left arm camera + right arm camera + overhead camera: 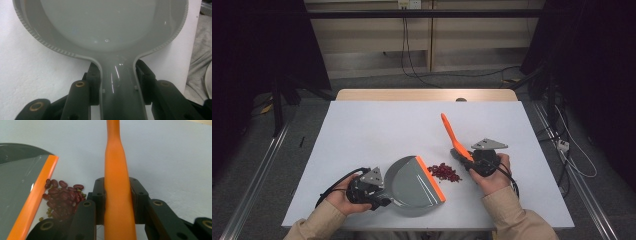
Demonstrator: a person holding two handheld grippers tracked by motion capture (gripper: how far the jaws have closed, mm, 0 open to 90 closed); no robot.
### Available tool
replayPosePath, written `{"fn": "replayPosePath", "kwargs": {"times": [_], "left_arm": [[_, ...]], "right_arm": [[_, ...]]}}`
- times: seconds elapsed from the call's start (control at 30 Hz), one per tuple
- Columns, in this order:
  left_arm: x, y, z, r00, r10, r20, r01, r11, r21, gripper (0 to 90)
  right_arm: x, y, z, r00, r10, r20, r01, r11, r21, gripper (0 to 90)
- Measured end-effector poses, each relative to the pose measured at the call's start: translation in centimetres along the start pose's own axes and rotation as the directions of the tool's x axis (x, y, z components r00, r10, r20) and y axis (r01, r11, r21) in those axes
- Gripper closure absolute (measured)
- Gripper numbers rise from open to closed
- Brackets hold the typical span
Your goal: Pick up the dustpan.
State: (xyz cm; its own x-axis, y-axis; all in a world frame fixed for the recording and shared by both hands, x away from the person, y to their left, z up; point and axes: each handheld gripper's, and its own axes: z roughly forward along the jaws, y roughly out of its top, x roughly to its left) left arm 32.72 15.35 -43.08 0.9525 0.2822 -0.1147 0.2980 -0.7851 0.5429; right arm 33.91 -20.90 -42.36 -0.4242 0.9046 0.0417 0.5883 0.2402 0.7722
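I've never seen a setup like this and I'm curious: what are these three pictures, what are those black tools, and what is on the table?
A person sits at a white table and holds a hand-worked clamp, called a gripper, in each hand. The high view looks down from above. The other two pictures come from small cameras riding on each gripper, looking along its black jaws.

The left gripper is shut on the handle of a grey dustpan with an orange lip. The right gripper is shut on the orange brush handle; its bristles are hidden from view. Between them lies a small pile of red beans, with a few tiny greenish ones mixed in, right at the dustpan's lip.
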Motion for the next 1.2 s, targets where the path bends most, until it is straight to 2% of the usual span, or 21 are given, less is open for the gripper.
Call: {"fn": "replayPosePath", "kwargs": {"times": [0.3,0.43,0.53,0.8,0.97,1.07,1.2], "left_arm": [[0.0,0.2,0.3,0.9999,-0.012,0.008,0.012,0.9999,0.001,63.3],[-0.1,0.0,0.4,0.9993,-0.036,0.013,0.036,0.9992,-0.018,62.8],[-0.2,-0.1,0.3,0.9992,-0.035,0.021,0.035,0.9993,-0.013,59.3],[-0.1,-0.8,-0.7,0.9981,-0.062,-0.001,0.062,0.9976,-0.030,50.4],[-0.1,-0.9,-1.3,0.9978,-0.067,0.000,0.067,0.9973,-0.032,54.1],[-0.2,-0.8,-1.3,0.9970,-0.077,0.005,0.077,0.9969,-0.015,61.7],[-0.2,-0.6,-1.2,0.9960,-0.089,0.010,0.089,0.9959,-0.020,62.2]], "right_arm": [[0.9,0.0,0.1,0.9999,-0.010,0.011,0.010,1.000,-0.005,70.8],[0.9,-0.1,0.1,0.9999,-0.007,0.014,0.007,1.000,-0.009,70.8],[0.9,-0.1,0.0,0.9999,-0.005,0.015,0.006,1.000,-0.011,70.8],[1.1,-0.1,0.0,0.9998,-0.003,0.017,0.003,1.000,-0.010,70.8],[1.6,-0.2,0.1,1.0000,-0.001,0.006,0.001,1.000,-0.016,70.8],[2.0,-0.2,0.2,1.0000,-0.005,0.003,0.005,1.000,-0.018,70.8],[2.4,-0.1,0.3,1.0000,0.004,-0.002,-0.004,1.000,-0.024,70.8]]}}
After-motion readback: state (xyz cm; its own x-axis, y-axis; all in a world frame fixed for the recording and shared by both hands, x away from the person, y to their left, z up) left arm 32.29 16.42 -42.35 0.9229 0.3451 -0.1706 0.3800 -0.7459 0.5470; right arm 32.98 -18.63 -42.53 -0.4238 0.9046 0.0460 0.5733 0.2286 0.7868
